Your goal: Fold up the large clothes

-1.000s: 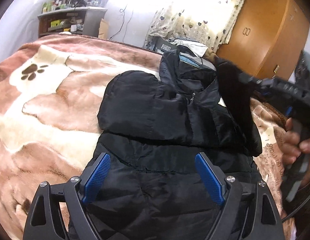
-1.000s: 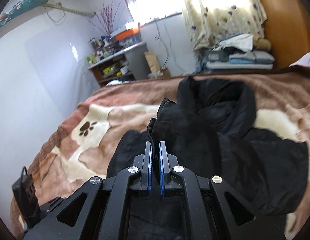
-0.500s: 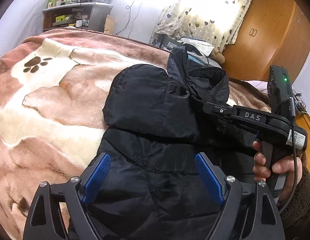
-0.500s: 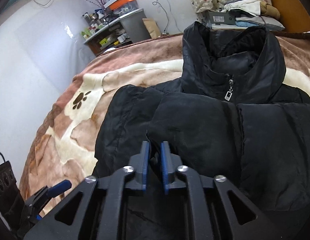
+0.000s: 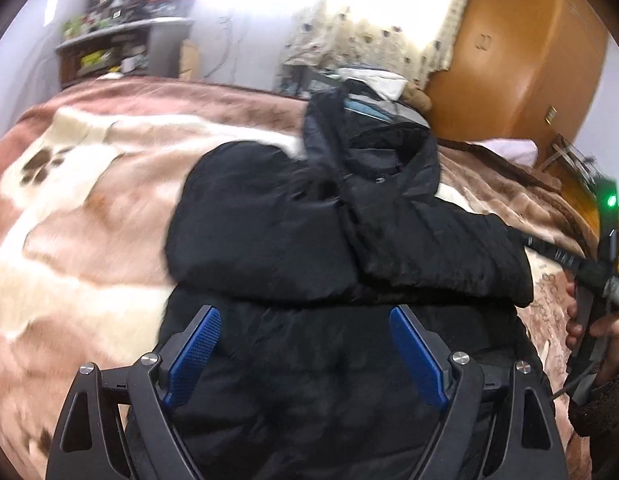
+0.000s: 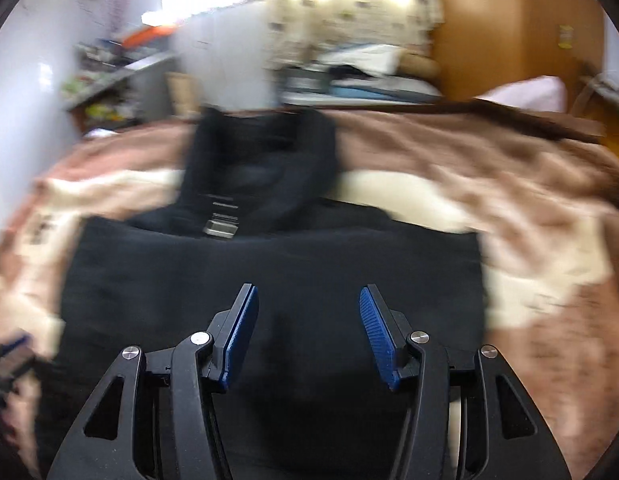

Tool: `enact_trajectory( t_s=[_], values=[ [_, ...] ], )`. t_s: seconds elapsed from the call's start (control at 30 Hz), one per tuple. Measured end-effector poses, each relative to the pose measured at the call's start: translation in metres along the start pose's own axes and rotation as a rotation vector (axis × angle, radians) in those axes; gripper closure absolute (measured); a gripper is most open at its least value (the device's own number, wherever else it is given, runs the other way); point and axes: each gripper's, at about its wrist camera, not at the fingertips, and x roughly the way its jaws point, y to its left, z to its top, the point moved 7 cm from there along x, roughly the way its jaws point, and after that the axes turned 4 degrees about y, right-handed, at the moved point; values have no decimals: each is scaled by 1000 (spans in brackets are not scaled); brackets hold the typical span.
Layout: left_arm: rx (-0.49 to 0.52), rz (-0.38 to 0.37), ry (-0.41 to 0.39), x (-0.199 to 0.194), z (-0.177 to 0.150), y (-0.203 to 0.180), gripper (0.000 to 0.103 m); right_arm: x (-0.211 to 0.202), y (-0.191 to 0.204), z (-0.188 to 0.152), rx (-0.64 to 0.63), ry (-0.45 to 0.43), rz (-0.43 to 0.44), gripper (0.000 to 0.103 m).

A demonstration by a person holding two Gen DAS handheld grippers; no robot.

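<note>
At the bottom of the left wrist view the left gripper [image 5: 305, 344] stands with its blue pads [image 5: 193, 350] spread wide apart, nothing between them, hovering over the lower body of a black padded jacket [image 5: 309, 380]. The jacket fills the lower middle of that frame, lying on a brown and cream blanket [image 5: 81, 240] that spreads to the left and carries a paw print [image 5: 41, 164] at the left edge. Above the pads, both sleeves [image 5: 441, 256] lie folded across the chest, one over the other, and the collar [image 5: 373, 152] stands open higher in the frame. At the right edge the person's right hand [image 5: 589, 328] grips the handle of the other tool, with a green light [image 5: 611, 201] glowing above it.

The right wrist view is heavily blurred. At its bottom centre the right gripper [image 6: 307, 320] also has its blue pads [image 6: 241, 340] apart and empty, just above the dark jacket [image 6: 269, 264], which spans the middle of the frame with a zipper pull [image 6: 220, 227] near the collar.

Farther off, in the upper part of the left wrist view, a cluttered shelf [image 5: 121, 48] sits at upper left, a patterned curtain [image 5: 373, 28] hangs at upper centre before a bright window, and a wooden wardrobe [image 5: 517, 60] fills the upper right
</note>
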Motion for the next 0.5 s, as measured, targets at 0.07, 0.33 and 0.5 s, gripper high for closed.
enact_trajectory(
  t_s=[0.07,0.33,0.5],
  values=[
    [17,-38,0,7,11,-13,17,10,-21,-9,21,15,-36,49],
    [70,-1,90,71,35,-51,17,54,-28,-43,-9,108,-80,48],
    [54,65,170,102,23,-41,16,66,-29,-47,-15,127,-106,46]
  ],
)
